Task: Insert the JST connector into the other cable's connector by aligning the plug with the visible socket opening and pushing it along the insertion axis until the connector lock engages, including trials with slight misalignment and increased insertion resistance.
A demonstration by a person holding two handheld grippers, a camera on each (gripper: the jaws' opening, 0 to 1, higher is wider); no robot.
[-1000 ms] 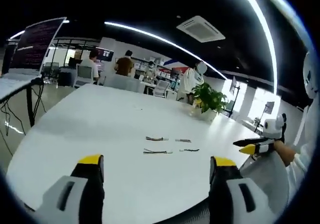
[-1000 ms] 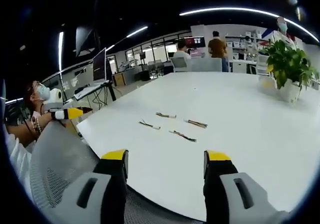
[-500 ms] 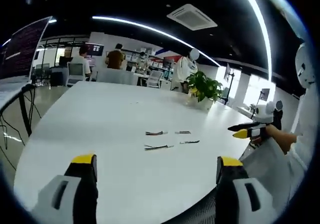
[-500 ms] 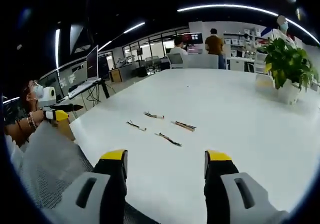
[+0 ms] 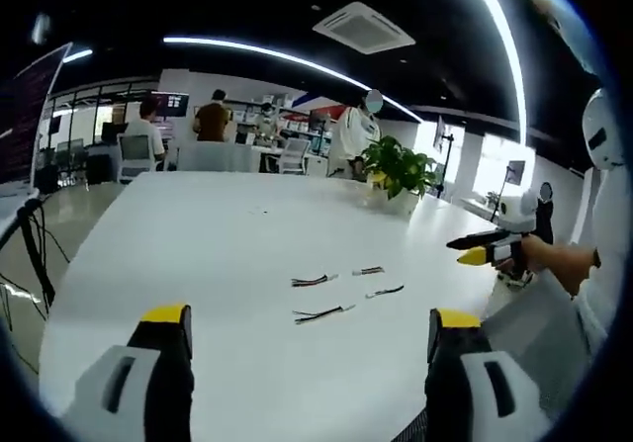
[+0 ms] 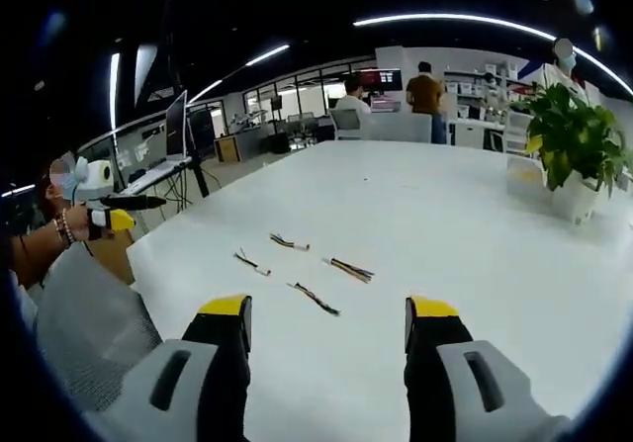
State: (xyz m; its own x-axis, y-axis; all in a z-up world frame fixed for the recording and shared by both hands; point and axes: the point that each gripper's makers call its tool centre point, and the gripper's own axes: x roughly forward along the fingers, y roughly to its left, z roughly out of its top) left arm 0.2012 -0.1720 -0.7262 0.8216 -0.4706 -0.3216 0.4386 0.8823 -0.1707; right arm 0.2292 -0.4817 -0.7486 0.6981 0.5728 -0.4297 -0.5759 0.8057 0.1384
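- Left gripper view: left gripper [image 5: 307,328] low over the near edge of the white table [image 5: 198,234], jaws spread wide, nothing between them.
- Same view: three short cables lie on the table toward its near edge, ahead of the jaws: first cable [image 5: 313,281], second cable [image 5: 368,271] and third cable [image 5: 384,291], with a fourth cable [image 5: 322,313] nearest the jaws. All apart from one another; none mated.
- Right edge of this view: the right gripper [image 5: 475,250], yellow-tipped, held in a hand [image 5: 554,264] off the table's side, pointing in toward the table.
- Right gripper view: right gripper [image 6: 326,328] above the near edge, jaws spread, empty. The cables lie ahead, between the jaws and the table's middle; plug and socket ends too small to tell apart.
- This view alone gives the left gripper from outside, at the left edge beyond the table's corner, in a hand with a beaded bracelet [image 6: 65,229].
- Potted plant [image 6: 572,145] stands near the far right edge; a monitor [image 6: 176,124] on a desk beyond the left edge.
- No writing readable in either view.
- People stand and sit past the far edge.
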